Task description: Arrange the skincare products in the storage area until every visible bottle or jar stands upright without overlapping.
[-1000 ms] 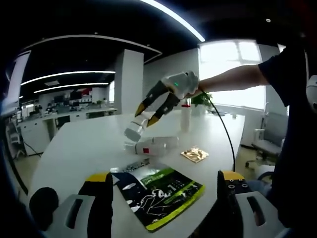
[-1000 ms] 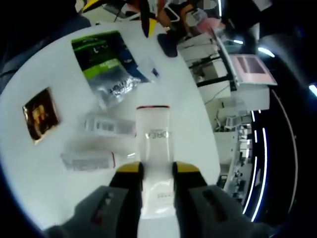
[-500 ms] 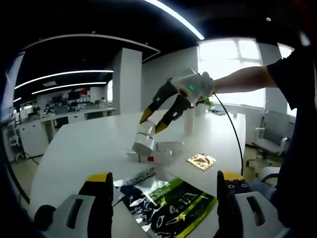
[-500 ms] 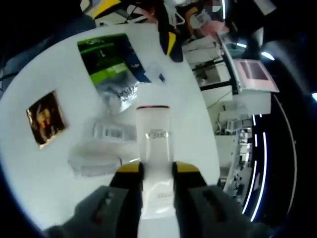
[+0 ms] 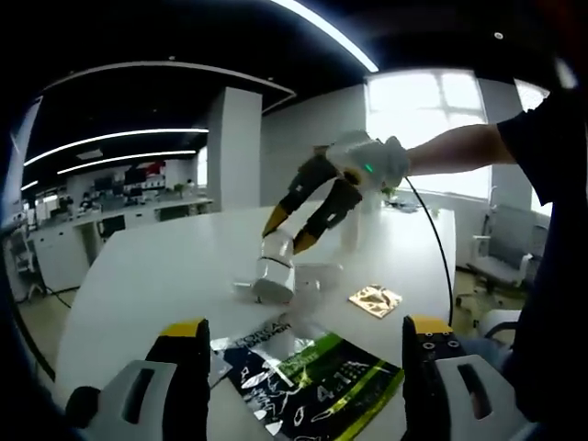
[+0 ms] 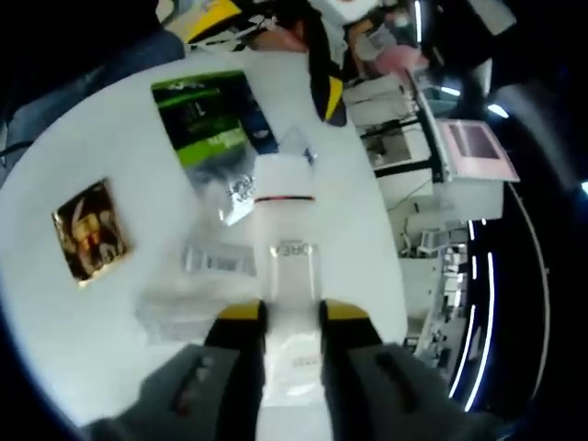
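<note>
My right gripper [image 6: 292, 312] is shut on a white tube [image 6: 285, 241] with a red band near its far end. In the left gripper view, that right gripper [image 5: 290, 233] holds the white tube [image 5: 273, 274] steeply tilted, with its lower end at the table. Just behind it a second white container [image 5: 317, 276] lies on its side; in the right gripper view it shows as a pale container [image 6: 213, 261] lying left of the tube. My left gripper [image 5: 305, 331] hangs open over the table's near edge with nothing between its fingers.
A green and black sachet [image 5: 317, 378] lies in front of my left gripper, also seen as the green sachet [image 6: 207, 119]. A gold sachet [image 5: 372, 299] rests to the right. The white table [image 5: 156, 266] runs left toward office desks. A person's arm reaches in from the right.
The right gripper has swung the white tube from lying low to steeply tilted and brought it down beside the lying container. The left gripper stays open.
</note>
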Available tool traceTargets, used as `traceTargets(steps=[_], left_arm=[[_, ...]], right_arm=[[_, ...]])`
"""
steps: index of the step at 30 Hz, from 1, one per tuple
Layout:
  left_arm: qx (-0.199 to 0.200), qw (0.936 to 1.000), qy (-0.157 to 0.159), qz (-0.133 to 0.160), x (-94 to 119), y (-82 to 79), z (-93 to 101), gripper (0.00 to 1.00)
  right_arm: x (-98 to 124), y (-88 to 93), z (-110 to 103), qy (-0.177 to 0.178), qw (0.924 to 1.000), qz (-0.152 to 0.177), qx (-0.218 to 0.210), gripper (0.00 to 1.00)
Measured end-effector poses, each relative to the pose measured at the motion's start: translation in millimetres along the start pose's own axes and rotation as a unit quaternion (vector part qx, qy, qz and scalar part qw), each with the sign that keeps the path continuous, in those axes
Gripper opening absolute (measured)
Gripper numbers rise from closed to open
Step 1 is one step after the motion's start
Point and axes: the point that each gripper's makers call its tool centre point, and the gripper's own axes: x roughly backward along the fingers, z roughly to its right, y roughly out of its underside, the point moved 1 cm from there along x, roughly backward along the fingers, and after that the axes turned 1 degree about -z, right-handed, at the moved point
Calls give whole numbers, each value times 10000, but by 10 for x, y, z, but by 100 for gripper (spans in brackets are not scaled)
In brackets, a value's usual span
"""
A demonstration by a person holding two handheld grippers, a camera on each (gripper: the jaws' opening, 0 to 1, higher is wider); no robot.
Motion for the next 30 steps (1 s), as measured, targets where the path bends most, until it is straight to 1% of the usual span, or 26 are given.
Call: traceTargets(steps=[2, 14, 21, 27, 30], left_arm=[[-3, 10000, 10, -11, -12, -2, -5, 88], [48, 9999, 109, -18, -109, -52, 18, 88], [153, 9997, 131, -157, -181, -3, 1, 87], [289, 9993, 176, -188, -248, -24, -8, 86], [374, 9988, 232, -234, -284, -32, -5, 84]], right_arm=[[9, -35, -10, -24, 10000, 39, -53, 19], [55, -165, 5, 57, 9999, 155, 46, 19], [63, -249, -13, 78, 9997, 246, 38, 19], [69, -362, -32, 130, 9993, 345, 92, 19], [66, -417, -28, 142, 9990, 396, 124, 19]])
